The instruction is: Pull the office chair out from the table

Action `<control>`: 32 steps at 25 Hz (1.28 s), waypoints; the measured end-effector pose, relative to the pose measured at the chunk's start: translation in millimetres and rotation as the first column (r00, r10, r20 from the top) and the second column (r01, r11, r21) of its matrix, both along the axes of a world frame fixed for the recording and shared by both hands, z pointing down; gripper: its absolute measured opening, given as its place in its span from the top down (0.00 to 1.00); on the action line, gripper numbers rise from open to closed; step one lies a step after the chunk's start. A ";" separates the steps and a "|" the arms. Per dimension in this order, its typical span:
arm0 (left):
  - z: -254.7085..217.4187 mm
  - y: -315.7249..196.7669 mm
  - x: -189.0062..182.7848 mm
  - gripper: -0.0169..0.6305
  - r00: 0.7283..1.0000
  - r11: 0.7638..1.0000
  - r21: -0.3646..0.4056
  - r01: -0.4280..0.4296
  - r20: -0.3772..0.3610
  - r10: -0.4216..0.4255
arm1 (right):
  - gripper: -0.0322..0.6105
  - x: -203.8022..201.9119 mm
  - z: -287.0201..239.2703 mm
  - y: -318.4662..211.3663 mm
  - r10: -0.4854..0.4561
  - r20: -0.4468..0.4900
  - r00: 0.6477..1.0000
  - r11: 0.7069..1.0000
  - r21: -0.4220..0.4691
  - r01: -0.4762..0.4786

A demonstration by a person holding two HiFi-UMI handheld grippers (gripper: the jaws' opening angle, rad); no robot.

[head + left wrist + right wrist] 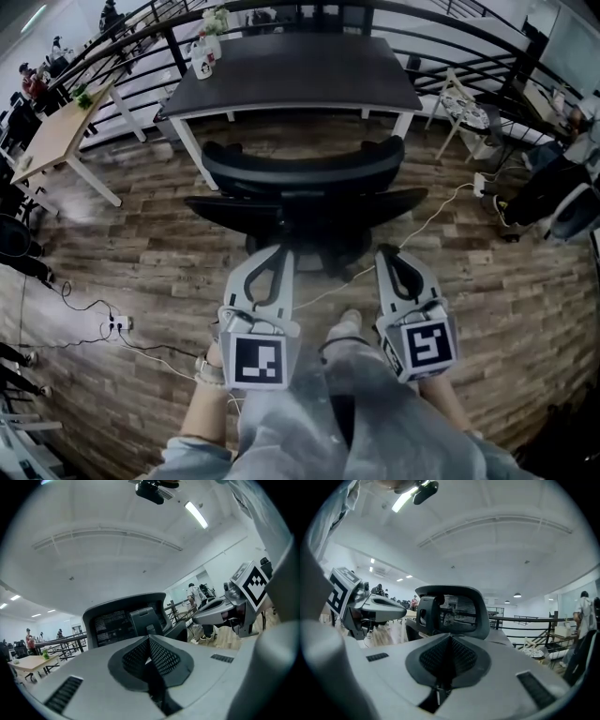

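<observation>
While both tongs are held low in front of the person's legs [361, 375], the office chair [300, 178] is not yet touched. The chair is seen at the near edge of the dark table [300, 70], with its back turned to the person. How far the seat goes under the table cannot be told from above.

The left gripper [283, 251] is closed, its two dark pads pressed flat together with nothing between them. The right gripper [387, 251] is closed the same way and is empty too. Both are pointed at the chair back, and a gap of wooden floor [141, 244] is seen between the tips and the chair.

The step in hand is judged to be the reach, so the pulling has not begun. For the next move, at least one set of jaws would need to be opened and brought forward to the chair back. The top rim looks like the best place to be gripped, since it is thin enough for the jaws. After the jaws are closed on it, the chair could be rolled straight back toward the person.

A white cable [441, 211] is laid on the floor near the chair's right side. It might be caught by a wheel, so a slow, straight pull is called for.
</observation>
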State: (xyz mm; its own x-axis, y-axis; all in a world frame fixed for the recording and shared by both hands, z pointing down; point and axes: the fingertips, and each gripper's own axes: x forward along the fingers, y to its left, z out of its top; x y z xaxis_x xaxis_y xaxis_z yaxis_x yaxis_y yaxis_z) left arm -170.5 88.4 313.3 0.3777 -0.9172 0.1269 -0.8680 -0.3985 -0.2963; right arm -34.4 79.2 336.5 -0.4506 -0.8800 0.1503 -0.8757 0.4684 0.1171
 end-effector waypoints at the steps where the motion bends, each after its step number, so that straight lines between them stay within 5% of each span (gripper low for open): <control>1: 0.4 0.5 0.3 0.97 1.000 1.000 0.000 0.001 -0.004 -0.001 | 0.94 0.5 -0.1 0.2 0.002 0.004 1.000 1.000 -0.001 -0.002; 32: 1.0 3.8 12.1 0.97 1.000 1.000 -0.008 -0.013 -0.010 0.013 | 0.95 0.5 1.7 7.9 -0.040 -0.029 0.999 0.999 -0.008 0.040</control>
State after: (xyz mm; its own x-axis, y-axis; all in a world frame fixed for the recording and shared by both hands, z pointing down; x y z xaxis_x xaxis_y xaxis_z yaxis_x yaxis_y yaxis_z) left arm -158.3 92.2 314.3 0.3910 -0.9111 0.1303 -0.8656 -0.4121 -0.2844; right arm -33.9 87.1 338.2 -0.4808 -0.8601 0.1702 -0.8525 0.5040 0.1386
